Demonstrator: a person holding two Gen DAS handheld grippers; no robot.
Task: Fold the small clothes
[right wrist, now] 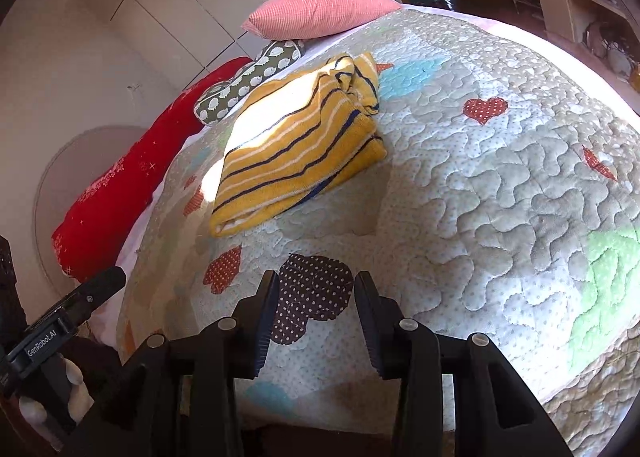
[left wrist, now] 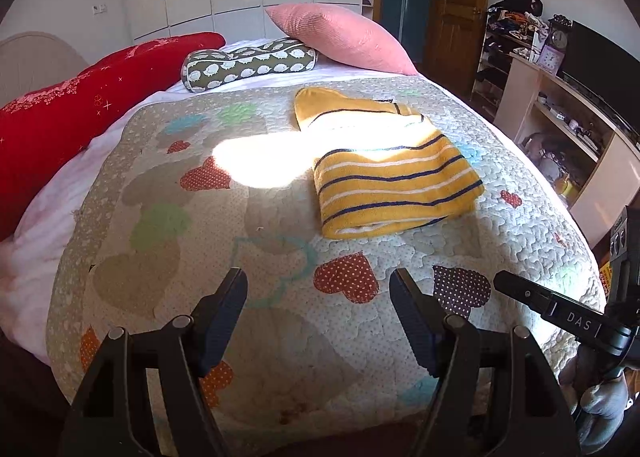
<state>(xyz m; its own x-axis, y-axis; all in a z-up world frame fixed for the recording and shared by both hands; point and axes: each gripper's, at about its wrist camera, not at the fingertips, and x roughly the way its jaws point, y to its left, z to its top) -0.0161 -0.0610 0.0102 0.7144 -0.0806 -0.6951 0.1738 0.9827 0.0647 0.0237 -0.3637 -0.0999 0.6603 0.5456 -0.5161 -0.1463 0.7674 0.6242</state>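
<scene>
Left claw: spread wide, nothing between the black fingers, hovering above the near part of the quilt, over a red dotted heart patch. Right claw: parted to a middling gap, also holding nothing, poised over a brown dotted heart patch at the near edge of the bed.

Yellow striped garment: folded into a thick rectangle, lying flat on the quilt past both claws, well apart from either. In the left wrist view, right of centre; in the right wrist view, left of centre and farther up the bed. Navy and white stripes across the top layer; a plainer yellow part bunched at the far end. Strong sunlight across its far half and on the quilt just to its left.

Farther up the bed, at the head: pink pillow leaning on the far right, green bolster with white hedgehog print just in front of it, long red cushion along the left side. Right of the bed in the left wrist view: wooden door, open shelving with clutter, and a dark screen.
</scene>
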